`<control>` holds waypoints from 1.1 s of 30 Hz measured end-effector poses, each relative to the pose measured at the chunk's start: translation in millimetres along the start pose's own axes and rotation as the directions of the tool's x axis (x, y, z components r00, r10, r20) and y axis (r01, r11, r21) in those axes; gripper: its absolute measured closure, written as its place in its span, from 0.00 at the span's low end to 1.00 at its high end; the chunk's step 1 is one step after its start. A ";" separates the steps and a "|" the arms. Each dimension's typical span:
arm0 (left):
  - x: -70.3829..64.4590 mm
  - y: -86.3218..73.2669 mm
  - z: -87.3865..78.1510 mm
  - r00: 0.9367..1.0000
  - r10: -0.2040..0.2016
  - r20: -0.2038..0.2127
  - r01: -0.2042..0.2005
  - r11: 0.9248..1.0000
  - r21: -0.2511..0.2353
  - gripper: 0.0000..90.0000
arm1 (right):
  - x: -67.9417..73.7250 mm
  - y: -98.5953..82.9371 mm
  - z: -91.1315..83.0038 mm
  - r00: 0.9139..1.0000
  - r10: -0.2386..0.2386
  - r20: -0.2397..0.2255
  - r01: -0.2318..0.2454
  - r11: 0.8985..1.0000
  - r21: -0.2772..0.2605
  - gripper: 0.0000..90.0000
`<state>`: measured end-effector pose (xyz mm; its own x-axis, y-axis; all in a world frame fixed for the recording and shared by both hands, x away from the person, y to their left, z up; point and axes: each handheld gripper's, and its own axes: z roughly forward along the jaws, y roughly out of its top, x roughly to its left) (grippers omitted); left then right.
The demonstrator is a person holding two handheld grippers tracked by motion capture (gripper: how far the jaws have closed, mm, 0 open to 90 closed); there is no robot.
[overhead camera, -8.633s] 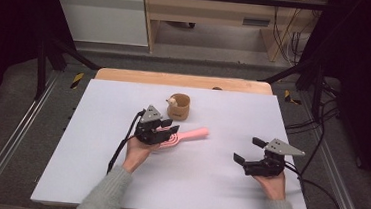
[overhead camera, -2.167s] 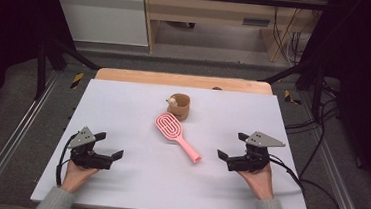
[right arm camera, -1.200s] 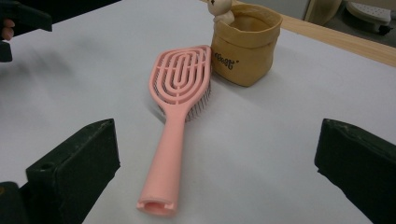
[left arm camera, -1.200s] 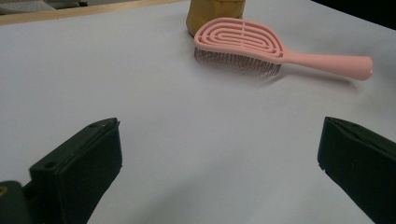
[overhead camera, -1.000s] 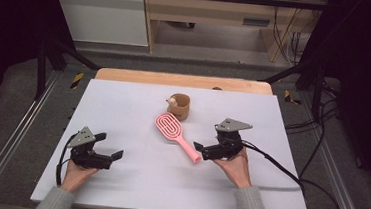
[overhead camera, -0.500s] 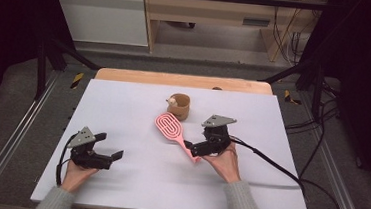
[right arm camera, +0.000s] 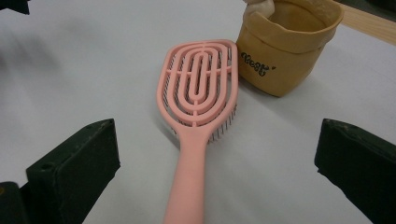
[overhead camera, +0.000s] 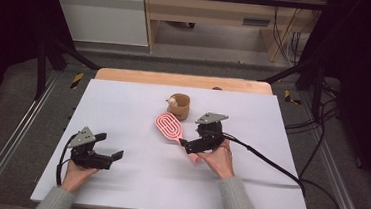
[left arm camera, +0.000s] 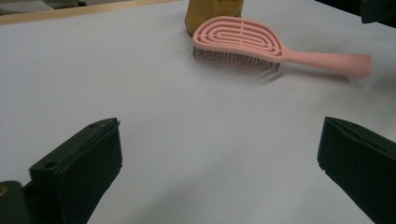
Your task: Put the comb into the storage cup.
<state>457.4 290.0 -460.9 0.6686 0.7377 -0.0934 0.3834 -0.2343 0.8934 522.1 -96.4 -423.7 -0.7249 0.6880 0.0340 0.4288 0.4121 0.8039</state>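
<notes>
A pink hairbrush [overhead camera: 168, 126] lies bristles down in the middle of the white table [overhead camera: 132, 185], its handle pointing toward the person. A tan fabric pouch [overhead camera: 180, 107] stands just behind its head. My right gripper [overhead camera: 190, 147] is open, low over the handle, with one jaw on each side of it and neither touching; in the right gripper view the hairbrush [right arm camera: 198, 84] runs up between the jaws toward the pouch [right arm camera: 285, 51]. My left gripper [overhead camera: 109, 146] rests open at the front left with nothing between its jaws, facing the hairbrush [left arm camera: 243, 39] from a distance.
A wooden strip [overhead camera: 183, 80] borders the table's far edge. The right gripper's black cable [overhead camera: 269, 164] trails across the table to the right. Metal frame rails [overhead camera: 16, 126] run along both sides.
My right gripper has moved left and forward from the table's right side until its open jaws flank the brush handle. The left gripper and the brush have stayed put over the last second.
</notes>
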 end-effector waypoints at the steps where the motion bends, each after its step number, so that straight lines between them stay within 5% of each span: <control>1: 0.0 0.1 -0.1 1.000 0.000 0.000 0.000 1.000 -0.001 0.00 | -0.4 0.2 0.6 1.000 0.001 -0.002 -0.001 1.000 0.000 0.00; 18: -0.3 0.2 -0.4 1.000 0.003 0.001 -0.003 1.000 0.001 0.00 | 11.5 11.6 23.3 0.999 -0.054 0.005 0.053 0.997 0.059 0.00; 33: -0.3 -0.1 0.5 1.000 0.002 0.004 -0.002 1.000 0.004 0.00 | 9.4 3.8 43.5 0.999 -0.044 0.004 0.044 0.991 0.125 0.03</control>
<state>457.5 289.5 -461.2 0.6718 0.7349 -0.0929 0.3841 -0.2383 0.8920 540.4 -62.3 -446.2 -0.7414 0.6711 -0.0039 0.4610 0.5134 0.7238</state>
